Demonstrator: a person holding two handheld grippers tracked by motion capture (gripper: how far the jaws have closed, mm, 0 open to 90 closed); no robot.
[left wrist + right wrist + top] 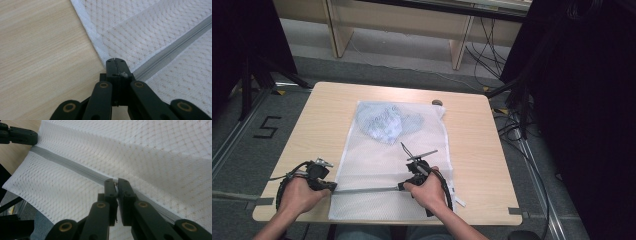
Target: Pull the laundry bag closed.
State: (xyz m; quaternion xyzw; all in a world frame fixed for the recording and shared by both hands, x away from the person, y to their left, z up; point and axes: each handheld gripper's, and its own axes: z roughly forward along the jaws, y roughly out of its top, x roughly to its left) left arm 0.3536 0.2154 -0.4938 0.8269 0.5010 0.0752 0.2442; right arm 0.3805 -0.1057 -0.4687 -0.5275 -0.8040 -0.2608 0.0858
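Note:
A white mesh bag [382, 160] lies flat on the wooden table [322, 115], with a light blue garment [384, 122] inside its far part. A grey zipper [367, 190] runs across the bag's near end. My left gripper [332, 187] is shut on the bag's left edge, at the end of the zipper [172, 47]; its jaws [115, 60] meet with a bit of white fabric pinched. My right gripper [402, 187] is shut midway along the zipper [67, 165], and the small pull sits between its nearly touching jaws [116, 181]. The left gripper [18, 135] appears at the zipper's far end.
A small dark round object [437, 102] lies at the table's far edge beside the bag's corner. Black stands and cables [517, 115] crowd the floor to the right. A wooden frame [342, 30] stands beyond the table. A floor marking [266, 127] lies to the left.

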